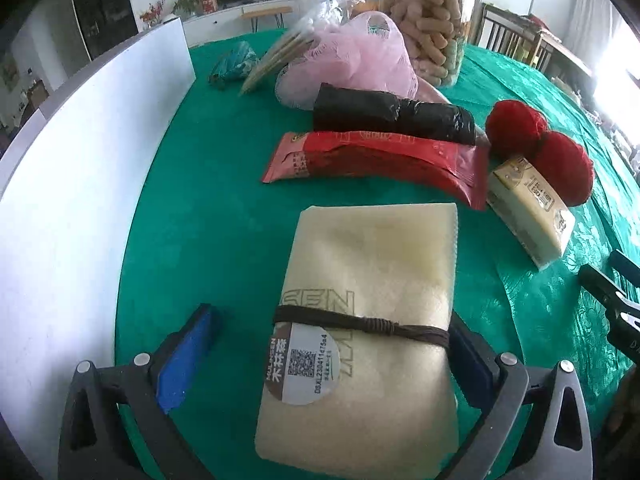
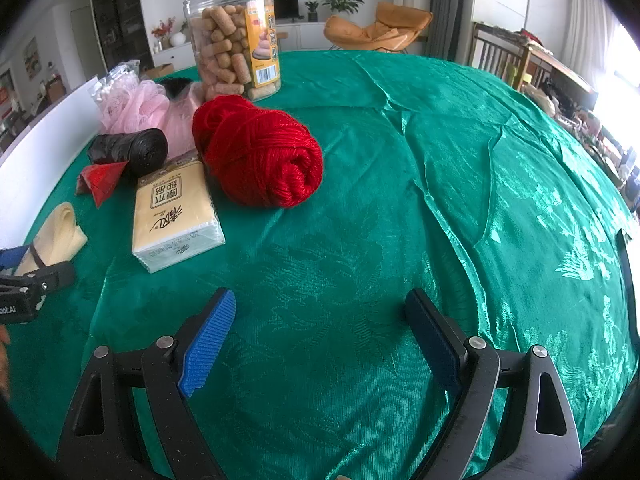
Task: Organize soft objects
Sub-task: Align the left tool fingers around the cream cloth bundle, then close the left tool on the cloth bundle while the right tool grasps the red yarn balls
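A: Start at your left. What stands there?

B: A white board (image 1: 92, 152) along the cloth's (image 2: 400, 200) edge. Next, your left gripper (image 1: 332, 344) is spread wide around the towel (image 1: 368, 320); the right pad looks to touch its side, the left pad stands clear.

A: Why straddle it there?

B: My guess: the cord (image 1: 360, 322) binds the towel at that spot, so a squeeze there would grip the bundle without it unfolding. Nothing is clamped yet.

A: Which way does it run?

B: Its long axis lies along your fingers, pointing away toward the red packet (image 1: 376, 160); label end nearest you.

A: Further right?

B: Black roll (image 1: 392, 114), tissue pack (image 2: 176, 216), red yarn (image 2: 260, 152), jar (image 2: 236, 40) behind. Your right gripper (image 2: 320, 340) hovers with jaws apart over bare cloth, holding nothing, probably waiting its turn.
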The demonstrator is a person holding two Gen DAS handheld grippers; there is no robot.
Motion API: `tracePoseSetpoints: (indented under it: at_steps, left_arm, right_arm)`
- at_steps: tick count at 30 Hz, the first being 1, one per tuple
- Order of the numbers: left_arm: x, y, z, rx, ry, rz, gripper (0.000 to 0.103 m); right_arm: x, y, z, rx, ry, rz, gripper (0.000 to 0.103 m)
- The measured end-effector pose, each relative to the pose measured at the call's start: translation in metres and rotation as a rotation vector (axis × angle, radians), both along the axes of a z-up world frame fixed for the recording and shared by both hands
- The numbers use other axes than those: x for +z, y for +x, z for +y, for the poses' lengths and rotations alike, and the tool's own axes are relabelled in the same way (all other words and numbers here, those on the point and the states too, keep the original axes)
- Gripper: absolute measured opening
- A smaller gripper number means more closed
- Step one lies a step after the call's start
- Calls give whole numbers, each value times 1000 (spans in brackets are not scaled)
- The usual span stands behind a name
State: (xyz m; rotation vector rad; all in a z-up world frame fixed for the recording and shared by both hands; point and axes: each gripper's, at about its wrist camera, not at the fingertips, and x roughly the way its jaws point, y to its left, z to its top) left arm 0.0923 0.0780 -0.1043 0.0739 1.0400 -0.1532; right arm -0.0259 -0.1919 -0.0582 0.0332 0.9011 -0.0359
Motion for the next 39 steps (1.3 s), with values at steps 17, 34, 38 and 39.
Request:
tracePoseSetpoints:
  at_steps: [17, 34, 38, 39]
  left_arm:
    - [28, -27, -8, -84, 23, -58, 103]
    - [52, -47, 15, -57, -278, -35, 49]
    - [64, -51, 13, -43, -276, -61, 49]
    - [69, -52, 12, -37, -264, -73, 49]
  right_arm:
    - [52, 13, -16, 72, 80, -64, 87]
    - [54, 104, -7, 171, 38, 151, 48]
    - [56, 84, -24, 121, 6, 117, 48]
    - [57, 81, -27, 121, 17, 106, 48]
